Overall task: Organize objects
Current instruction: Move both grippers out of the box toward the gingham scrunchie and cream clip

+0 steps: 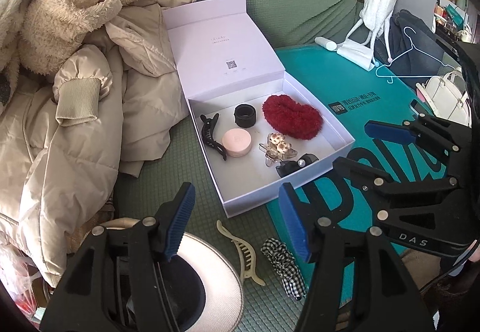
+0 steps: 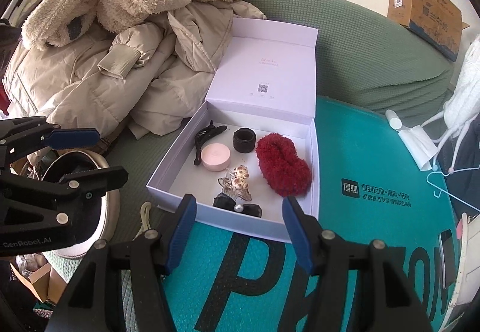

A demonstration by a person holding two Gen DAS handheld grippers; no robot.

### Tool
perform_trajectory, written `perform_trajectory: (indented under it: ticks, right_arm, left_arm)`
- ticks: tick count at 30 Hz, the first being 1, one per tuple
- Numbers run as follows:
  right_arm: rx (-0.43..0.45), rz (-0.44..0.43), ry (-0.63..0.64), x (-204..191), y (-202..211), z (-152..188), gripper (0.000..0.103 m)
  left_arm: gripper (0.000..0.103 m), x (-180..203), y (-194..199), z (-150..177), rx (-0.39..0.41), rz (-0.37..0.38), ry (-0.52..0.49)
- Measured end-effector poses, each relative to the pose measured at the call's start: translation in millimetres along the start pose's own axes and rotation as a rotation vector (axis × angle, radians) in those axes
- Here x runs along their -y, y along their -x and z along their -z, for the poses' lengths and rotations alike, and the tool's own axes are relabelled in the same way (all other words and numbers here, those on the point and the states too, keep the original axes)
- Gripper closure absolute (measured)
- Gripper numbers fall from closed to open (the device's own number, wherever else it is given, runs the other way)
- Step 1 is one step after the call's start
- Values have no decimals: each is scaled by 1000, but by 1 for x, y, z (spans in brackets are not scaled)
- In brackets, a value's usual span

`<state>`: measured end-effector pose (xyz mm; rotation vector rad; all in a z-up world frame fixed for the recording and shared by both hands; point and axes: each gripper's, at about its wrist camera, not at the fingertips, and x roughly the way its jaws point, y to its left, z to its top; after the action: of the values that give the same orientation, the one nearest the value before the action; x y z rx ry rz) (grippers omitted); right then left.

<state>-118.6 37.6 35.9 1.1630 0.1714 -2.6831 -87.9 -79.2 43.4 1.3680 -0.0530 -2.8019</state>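
Observation:
An open white box (image 1: 255,197) (image 2: 168,182) lies on the green sofa. In it are a red fluffy scrunchie (image 1: 292,116) (image 2: 282,167), a black jar (image 1: 245,115) (image 2: 244,140), a pink round case (image 1: 237,142) (image 2: 215,156), a black claw clip (image 1: 211,137) (image 2: 204,137), a clear flowered clip (image 1: 277,149) (image 2: 237,182) and a black bow with a pearl (image 1: 292,165) (image 2: 238,207). A cream claw clip (image 1: 243,254) and a checked scrunchie (image 1: 285,266) lie in front of the box. My left gripper (image 1: 237,221) is open and empty above them. My right gripper (image 2: 240,230) is open and empty at the box's near edge.
A beige puffer coat (image 1: 75,122) (image 2: 120,76) with fleece lining is heaped left of the box. A teal padded bag (image 1: 375,110) (image 2: 360,182) lies right of it. A white hat (image 1: 216,287) sits under my left gripper. A blue hanger (image 1: 420,61), a white handbag (image 1: 444,98) and a phone (image 2: 447,257) lie at the right.

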Motion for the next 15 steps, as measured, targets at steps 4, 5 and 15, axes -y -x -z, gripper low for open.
perform_trajectory:
  ticks: [4,5,15]
  right_arm:
    - [0,-14,-9,-7,7,12,43]
    - [0,-19,-11,-9,9,15,43]
    - [-19,-44,-7,-37,14,48,43]
  left_arm:
    - [47,5,6,14,-7,7,-11]
    - [47,6,8,17,-6,9,-13]
    - [47,10,20,56,-10,15,-27]
